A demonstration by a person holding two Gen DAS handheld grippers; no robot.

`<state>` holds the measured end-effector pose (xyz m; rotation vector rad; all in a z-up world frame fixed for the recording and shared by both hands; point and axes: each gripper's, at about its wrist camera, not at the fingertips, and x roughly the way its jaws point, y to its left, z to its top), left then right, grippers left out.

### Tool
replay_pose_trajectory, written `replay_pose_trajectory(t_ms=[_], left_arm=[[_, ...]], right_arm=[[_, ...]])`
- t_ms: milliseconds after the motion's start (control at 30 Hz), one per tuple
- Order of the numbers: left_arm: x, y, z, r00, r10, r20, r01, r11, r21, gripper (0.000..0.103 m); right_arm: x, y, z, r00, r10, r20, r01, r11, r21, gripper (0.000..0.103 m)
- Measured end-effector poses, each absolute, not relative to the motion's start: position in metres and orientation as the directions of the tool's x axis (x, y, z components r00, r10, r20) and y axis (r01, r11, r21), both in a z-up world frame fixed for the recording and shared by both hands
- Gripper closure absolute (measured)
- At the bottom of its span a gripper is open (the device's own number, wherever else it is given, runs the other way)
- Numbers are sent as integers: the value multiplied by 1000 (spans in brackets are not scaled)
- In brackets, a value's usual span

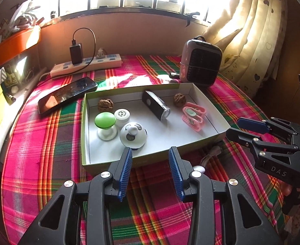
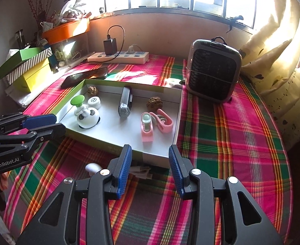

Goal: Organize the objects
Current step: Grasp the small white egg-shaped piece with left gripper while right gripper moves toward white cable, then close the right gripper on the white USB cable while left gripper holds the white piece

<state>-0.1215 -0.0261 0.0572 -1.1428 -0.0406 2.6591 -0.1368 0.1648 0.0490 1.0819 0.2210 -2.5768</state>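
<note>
Fig. — both claws hovering off the near edge of the box, nothing between the jaws.

Desk w/ plaid cloth (image 1: 47, 143) carries everything. Shallow white box (image 1: 221, 122) sits mid-desk; I judge it light card, walls flexible, so no pushing on them.

Contents, largest down:
- Black torch (image 1: 155, 105), centre, lying slantwise. Rigid, prob. smooth — I'd grip across the flat sides.
- Panda toy (image 1: 132, 135), near-left area, domed and hard; likely slippery, so take it by the top knob.
- Pink clips (image 1: 194, 115), right side, two touching. Light plastic, open loops give purchase.
- Green knob piece (image 1: 105, 125) and white cap (image 1: 122, 116), left, just beside the panda.
- Two walnuts (image 1: 105, 104), along the far wall; rough, firm, easy pinch.

Outside the box, by its near edge: small white piece (image 2: 91, 168) and a cable end (image 2: 141, 170), soft.

Left gripper (image 1: 151, 171): jaws part open, empty. Right gripper (image 2: 150, 170): same, empty.
</note>
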Motion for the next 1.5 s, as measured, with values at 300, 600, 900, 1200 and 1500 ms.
replay_pose_trajectory(t_ms=[300,600,900,1200,1500], left_arm=[[-116,0,40,-588,326,-740,-284,-940,-188,66],[-119,25,24,-545,323,-774,-316,-934,-167,61],[-124,34,17,-546,279,-790,-297,-946,-129,61],[-121,38,15,-581,219,-784,-277,-959,-63,72],[-116,27,15,-586,212,-782,-255,-964,-71,83]], right_arm=[[-128,186,42,-653,-234,-721,322,-947,16,64],[-125,197,35,-644,-242,-726,305,-951,47,64],[-123,202,33,-642,-259,-722,304,-950,71,64],[-122,202,30,-637,-278,-719,305,-947,97,64],[-118,188,28,-628,-275,-728,304,-948,95,64]])
